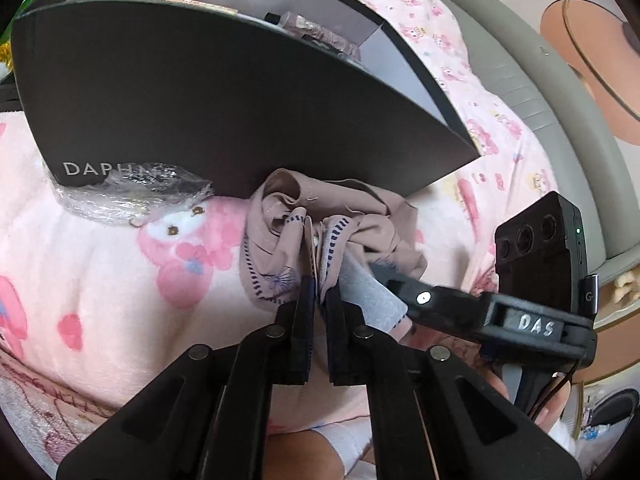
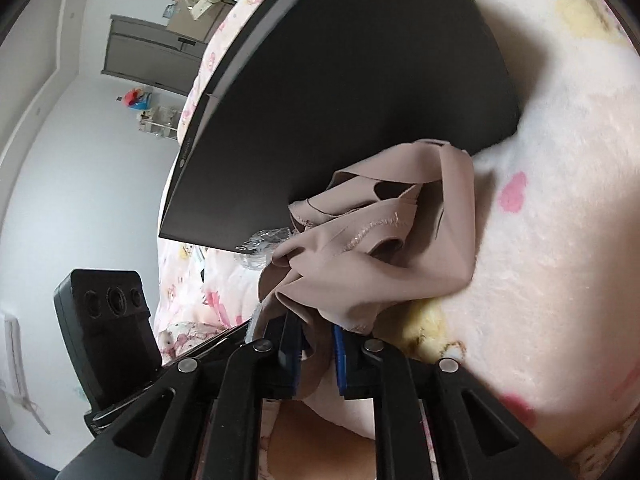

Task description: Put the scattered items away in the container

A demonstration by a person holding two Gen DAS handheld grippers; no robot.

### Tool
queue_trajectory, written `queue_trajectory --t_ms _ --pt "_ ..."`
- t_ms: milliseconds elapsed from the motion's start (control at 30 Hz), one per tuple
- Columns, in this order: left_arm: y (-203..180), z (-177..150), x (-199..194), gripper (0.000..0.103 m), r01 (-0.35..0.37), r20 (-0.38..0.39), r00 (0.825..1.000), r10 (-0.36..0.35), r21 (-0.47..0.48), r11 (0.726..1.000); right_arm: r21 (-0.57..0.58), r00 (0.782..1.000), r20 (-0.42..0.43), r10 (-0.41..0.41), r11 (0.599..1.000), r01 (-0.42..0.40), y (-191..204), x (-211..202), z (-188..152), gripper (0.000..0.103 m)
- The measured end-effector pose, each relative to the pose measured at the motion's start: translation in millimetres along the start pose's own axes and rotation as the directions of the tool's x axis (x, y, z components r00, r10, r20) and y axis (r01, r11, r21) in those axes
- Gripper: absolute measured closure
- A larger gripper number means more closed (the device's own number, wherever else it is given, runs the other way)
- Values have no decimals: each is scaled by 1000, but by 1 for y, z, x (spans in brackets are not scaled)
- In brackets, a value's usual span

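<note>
A crumpled beige garment (image 1: 320, 224) lies on the pink blanket against the front wall of a dark cardboard box (image 1: 224, 108) marked DAPHNE. My left gripper (image 1: 318, 280) is shut on the garment's patterned edge. My right gripper (image 2: 318, 340) is shut on the same beige garment (image 2: 372, 248) from the other side; it also shows in the left wrist view (image 1: 400, 280). The box (image 2: 352, 92) is open on top and holds several small items (image 1: 312, 32).
A crinkled clear plastic wrapper (image 1: 136, 196) lies at the box's front left corner. The pink cartoon blanket (image 1: 112, 280) covers the bed. A grey padded headboard (image 1: 520, 92) runs along the right. A wall and cabinet (image 2: 152, 56) stand at the left of the right wrist view.
</note>
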State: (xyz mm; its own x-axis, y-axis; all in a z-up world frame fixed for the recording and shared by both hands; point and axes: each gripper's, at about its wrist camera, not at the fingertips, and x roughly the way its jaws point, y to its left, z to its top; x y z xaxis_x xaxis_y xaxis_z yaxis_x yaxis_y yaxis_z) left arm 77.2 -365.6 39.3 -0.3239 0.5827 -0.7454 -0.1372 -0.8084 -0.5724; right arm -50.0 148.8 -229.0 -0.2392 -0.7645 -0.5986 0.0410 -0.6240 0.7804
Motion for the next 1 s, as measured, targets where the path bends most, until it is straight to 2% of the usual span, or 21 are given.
queue_trajectory --t_ms 100,233,300,400,433,500,533,567,600,633,667,767,900,933,1000 --pt "-1 -4 0 101 3 -10 1000 -3 35 999 -12 999 39 27 1000 -27 6 -13 -5 93" --pt "-5 -3 6 101 -7 -38 999 10 62 998 -71 1000 12 -14 997 15 15 -18 -8 89" --pt "-4 -2 8 101 2 -50 999 1 63 998 -73 1000 13 -7 997 8 17 -20 -7 88" --pt "-6 -4 7 101 3 -53 999 1 84 996 -71 999 30 17 997 -15 19 -15 -8 65" --pt "-6 -5 7 99 0 -51 999 4 86 996 -75 999 35 3 997 0 19 -13 -7 64" --pt "-5 -5 7 98 -19 -44 999 23 81 997 -76 997 16 -72 994 73 12 -5 -5 65" --pt "-4 -5 7 98 -39 -40 998 43 75 996 -62 997 0 -79 995 79 7 -2 -6 68" --pt "-2 -6 4 98 -60 -31 998 62 68 996 -45 999 2 -50 998 50 4 -3 -7 75" --pt "2 -4 2 98 -83 -16 996 83 51 995 -54 998 5 -59 997 60 6 -4 -7 85" --pt "4 -2 1 98 -86 -9 996 86 36 996 -73 996 16 -92 993 93 7 -6 -9 87" --pt "7 -1 0 98 -80 -5 997 80 19 997 -80 992 30 -120 989 122 5 -9 -13 88" --pt "8 -1 4 100 -29 -43 999 30 16 999 -86 990 4 -138 987 138 2 -6 -14 89" --pt "6 -2 5 102 -100 -34 994 101 28 995 -135 986 -20 -165 978 161 3 5 -12 89" --pt "7 -2 4 101 -106 -29 994 107 26 994 -153 986 -20 -167 975 162 2 4 -13 93" --pt "4 -4 1 102 -129 -17 991 130 40 991 -207 979 -1 -204 958 199 19 13 -14 95"
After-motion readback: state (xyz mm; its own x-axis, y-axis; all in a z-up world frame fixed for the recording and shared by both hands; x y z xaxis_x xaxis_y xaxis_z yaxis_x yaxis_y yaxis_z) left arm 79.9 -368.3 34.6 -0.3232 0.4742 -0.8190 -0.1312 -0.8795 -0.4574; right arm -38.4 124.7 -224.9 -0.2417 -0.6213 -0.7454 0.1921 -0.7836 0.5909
